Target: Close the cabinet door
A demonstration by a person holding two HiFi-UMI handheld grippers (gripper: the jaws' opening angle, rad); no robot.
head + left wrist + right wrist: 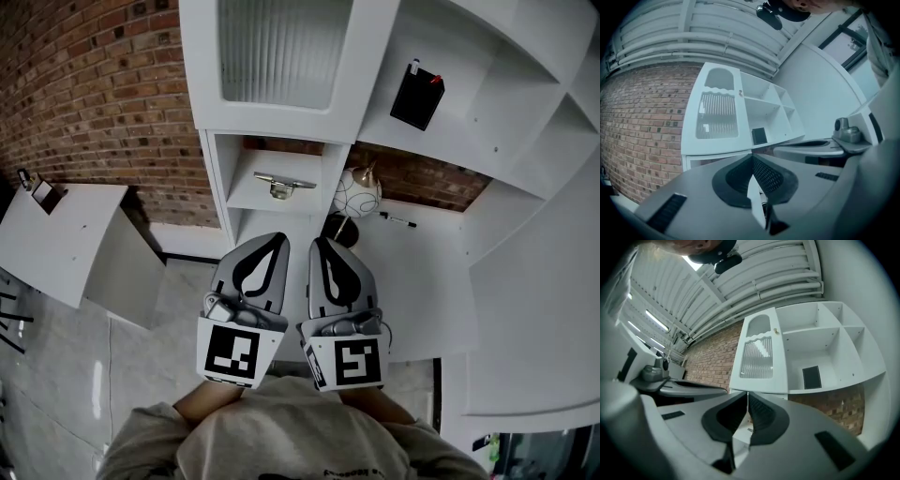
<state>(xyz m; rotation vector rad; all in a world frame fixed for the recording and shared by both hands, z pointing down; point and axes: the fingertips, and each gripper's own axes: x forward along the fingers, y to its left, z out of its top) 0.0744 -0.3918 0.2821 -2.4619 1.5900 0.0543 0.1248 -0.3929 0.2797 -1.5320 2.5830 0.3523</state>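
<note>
The white cabinet door [281, 56] with a ribbed glass pane stands ahead of me and looks flush with the cabinet front; it also shows as the door [717, 112] and the door [759, 357], with a small knob on its right edge. Both grippers are held low and close to my body, side by side, pointing at the cabinet and well short of it. My left gripper [276, 237] [751, 157] is shut with nothing between its pads. My right gripper [322, 243] [747, 393] is shut and empty too.
Open white shelves [487, 84] to the right of the door hold a black box [417, 94]. Below are a metal handle-shaped piece [284, 185] in a niche, a round white vase [357, 194] and a pen [398, 220] on the counter. A white table [56, 244] stands left by the brick wall [103, 103].
</note>
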